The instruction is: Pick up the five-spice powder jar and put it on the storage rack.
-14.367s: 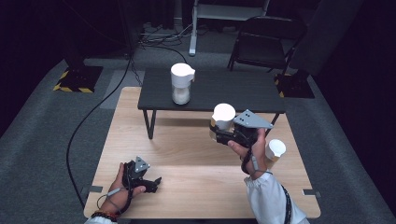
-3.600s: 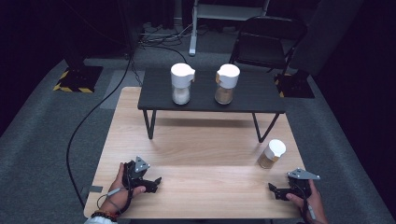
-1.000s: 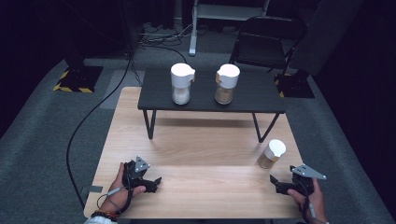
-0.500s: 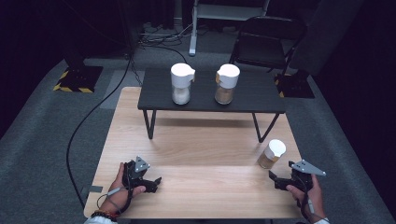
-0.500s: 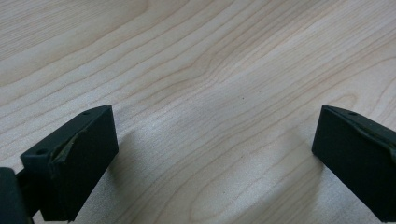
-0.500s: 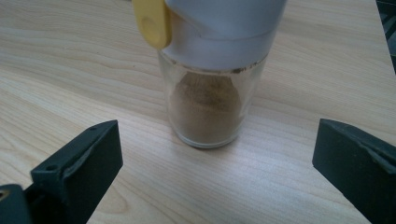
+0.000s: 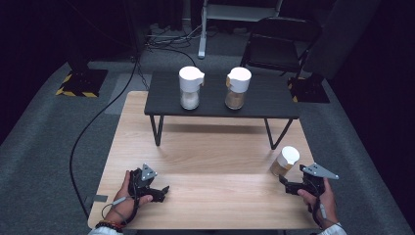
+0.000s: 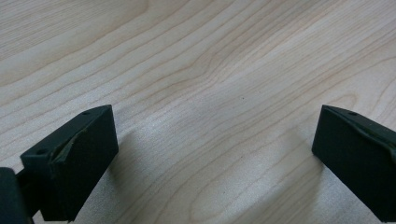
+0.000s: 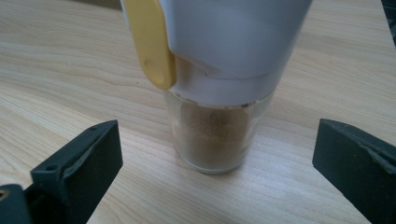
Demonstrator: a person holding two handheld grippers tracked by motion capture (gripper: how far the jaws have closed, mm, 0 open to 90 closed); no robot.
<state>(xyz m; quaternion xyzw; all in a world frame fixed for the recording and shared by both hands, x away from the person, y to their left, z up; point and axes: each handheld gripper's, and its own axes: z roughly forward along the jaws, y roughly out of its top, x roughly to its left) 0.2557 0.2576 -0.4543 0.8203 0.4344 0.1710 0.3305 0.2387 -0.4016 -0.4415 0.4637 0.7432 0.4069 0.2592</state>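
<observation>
The right tool point(image 7: 288, 186) has edged forward since a second ago, jaws spread wide around the spice jar point(image 9: 215, 84) just ahead on the desk point(image 7: 215, 196), likely grasping next; the left tool point(image 7: 159, 192) rests open.

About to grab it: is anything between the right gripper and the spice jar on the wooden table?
Nothing visible: the right gripper is open, with the spice jar straight ahead, beyond its jaws, on bare wood.
</observation>
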